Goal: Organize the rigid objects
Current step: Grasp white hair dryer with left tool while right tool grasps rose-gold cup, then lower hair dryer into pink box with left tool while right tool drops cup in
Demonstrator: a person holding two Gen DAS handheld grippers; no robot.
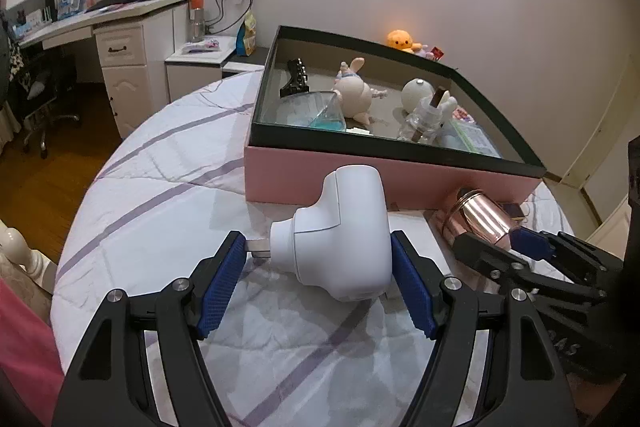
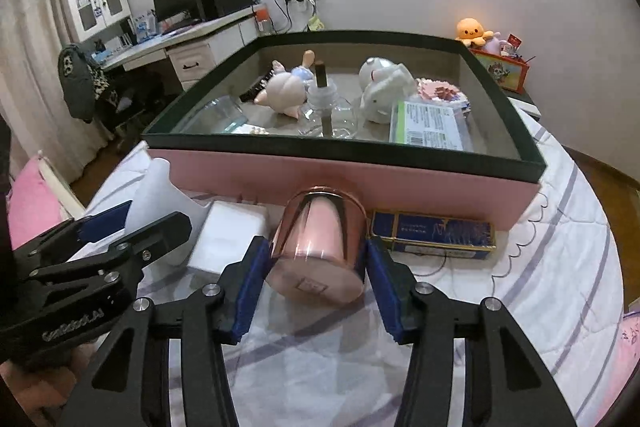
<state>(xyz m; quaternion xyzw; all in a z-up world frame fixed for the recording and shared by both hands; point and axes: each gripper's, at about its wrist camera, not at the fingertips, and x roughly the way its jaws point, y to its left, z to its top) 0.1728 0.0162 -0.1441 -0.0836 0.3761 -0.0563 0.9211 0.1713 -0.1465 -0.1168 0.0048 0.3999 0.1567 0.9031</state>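
Note:
A white plastic device (image 1: pixel 340 231) lies on the bed between the fingers of my left gripper (image 1: pixel 318 275); the right pad touches it, the left pad stands apart from its body. My right gripper (image 2: pixel 314 275) has both blue pads against a rose-gold candle jar (image 2: pixel 318 247) lying on its side. The jar also shows in the left wrist view (image 1: pixel 478 217) with the right gripper (image 1: pixel 504 247) around it. Behind both stands a pink box (image 1: pixel 316 179) with a dark rim, holding figurines, glassware and packets. The box also shows in the right wrist view (image 2: pixel 360 179).
A blue and gold flat box (image 2: pixel 432 235) and a white flat pad (image 2: pixel 232 231) lie on the quilt by the pink box. A desk (image 1: pixel 100 15) with a monitor stands at the left. An orange plush (image 2: pixel 472 29) sits behind the box.

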